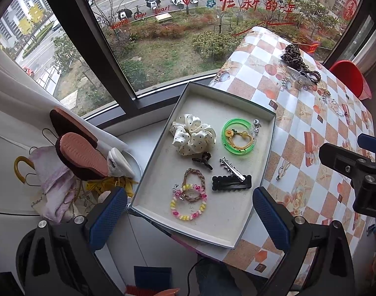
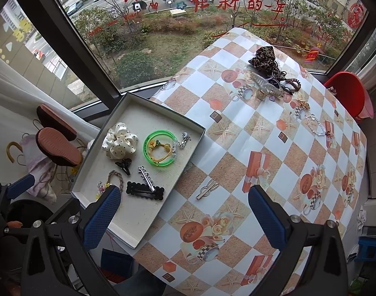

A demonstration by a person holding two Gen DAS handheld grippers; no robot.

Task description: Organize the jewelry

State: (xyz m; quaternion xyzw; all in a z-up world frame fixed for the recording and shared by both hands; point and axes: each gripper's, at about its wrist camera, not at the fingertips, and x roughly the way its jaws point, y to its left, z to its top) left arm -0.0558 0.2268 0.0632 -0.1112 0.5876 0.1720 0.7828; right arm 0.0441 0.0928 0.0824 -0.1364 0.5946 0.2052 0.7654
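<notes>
Checkered tablecloth (image 2: 237, 133) by a window w/ red lettering. I've got both grippers hovering w/ jaws apart, nothing held: left gripper (image 1: 190, 209) over the tray (image 1: 249, 222), right gripper (image 2: 185, 212) over the cloth. Tray holds polka-dot scrunchie (image 1: 191, 135), green bangle (image 1: 237, 135), black snap clip (image 1: 231, 183), beaded bracelets (image 1: 188, 201). Silver hair clip (image 2: 207, 188) lies on the cloth just beside the tray; leopard scrunchie (image 2: 264, 58) pile at far edge
</notes>
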